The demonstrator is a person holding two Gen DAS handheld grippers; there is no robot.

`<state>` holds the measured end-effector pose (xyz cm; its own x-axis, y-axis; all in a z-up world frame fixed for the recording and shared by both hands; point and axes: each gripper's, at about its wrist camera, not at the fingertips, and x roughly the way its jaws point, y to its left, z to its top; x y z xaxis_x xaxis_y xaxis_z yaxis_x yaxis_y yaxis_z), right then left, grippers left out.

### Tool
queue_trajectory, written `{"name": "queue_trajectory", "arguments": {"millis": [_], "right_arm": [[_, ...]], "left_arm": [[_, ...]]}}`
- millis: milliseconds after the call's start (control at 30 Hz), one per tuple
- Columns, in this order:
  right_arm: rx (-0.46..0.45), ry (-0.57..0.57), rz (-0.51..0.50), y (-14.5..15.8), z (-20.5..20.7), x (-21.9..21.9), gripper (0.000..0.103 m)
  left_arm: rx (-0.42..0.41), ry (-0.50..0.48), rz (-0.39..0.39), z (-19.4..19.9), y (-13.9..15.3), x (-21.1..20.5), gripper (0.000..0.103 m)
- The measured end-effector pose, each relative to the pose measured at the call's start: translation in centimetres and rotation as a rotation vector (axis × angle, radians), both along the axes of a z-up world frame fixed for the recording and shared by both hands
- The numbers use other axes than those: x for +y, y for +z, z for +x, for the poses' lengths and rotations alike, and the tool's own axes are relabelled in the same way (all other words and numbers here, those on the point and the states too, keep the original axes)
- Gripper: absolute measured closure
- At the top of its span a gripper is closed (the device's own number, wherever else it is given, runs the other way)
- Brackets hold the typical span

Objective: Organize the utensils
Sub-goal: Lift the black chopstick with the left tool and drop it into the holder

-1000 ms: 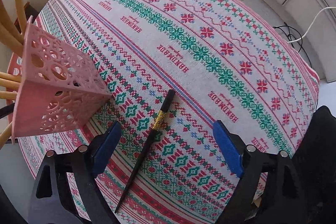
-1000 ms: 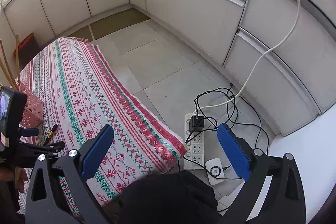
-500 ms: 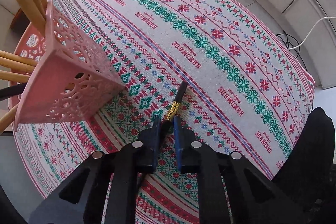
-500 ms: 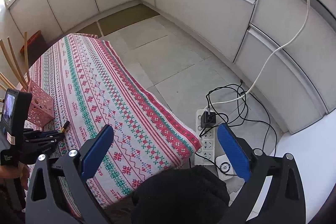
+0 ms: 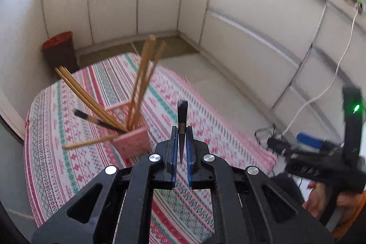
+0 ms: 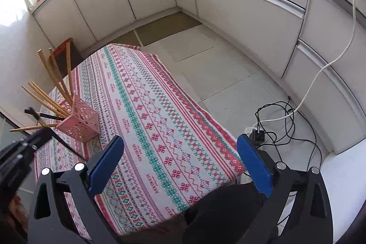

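My left gripper (image 5: 181,129) is shut on a black chopstick (image 5: 182,113) with a gold band and holds it lifted above the table, thick end pointing forward. A pink perforated holder (image 5: 132,136) stands on the patterned tablecloth (image 5: 205,129), just left of the gripper, with several wooden chopsticks (image 5: 141,74) and a black one (image 5: 96,120) leaning out of it. In the right wrist view the holder (image 6: 79,122) sits at the left, with the left gripper and the black chopstick (image 6: 68,148) beside it. My right gripper (image 6: 180,164) is open and empty over the table's near edge.
A dark bin with a red rim (image 5: 60,52) stands on the floor behind the table. A power strip with cables (image 6: 260,132) lies on the floor to the right. White cabinets (image 6: 240,10) line the walls. My right gripper's body (image 5: 320,161) shows at the right in the left wrist view.
My left gripper has closed on the black chopstick, lifted it off the tablecloth and tilted up, so its view now looks across the room. The right gripper stayed open and shifted slightly.
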<state>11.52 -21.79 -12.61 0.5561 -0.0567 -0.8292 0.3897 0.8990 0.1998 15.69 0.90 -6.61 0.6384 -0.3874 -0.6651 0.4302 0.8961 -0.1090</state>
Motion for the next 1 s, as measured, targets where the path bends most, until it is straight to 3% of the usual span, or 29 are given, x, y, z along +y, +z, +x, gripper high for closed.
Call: {"name": "queue_trajectory", "arguments": {"millis": [133,333,800,1000], "right_arm": [[-0.005,0.040,0.023,0.4,0.6,1.2,0.007],[-0.040,0.053,0.036,1.9,1.5,1.1,0.007],[-0.034,0.057,0.085,2.0,3.3,1.0,0.007],[-0.014,0.042,0.086,1.4,3.6,0.6,0.007]], "left_arm": [[-0.157,0.102,-0.079,1.0,5.5,1.0,0.097],[-0.211,0.150,-0.095,2.5,9.2,1.6,0.097],[-0.213,0.227,-0.055,3.8,9.3,2.4,0.097],[-0.200,0.237,-0.096,3.7,8.9,3.4,0.096]]}}
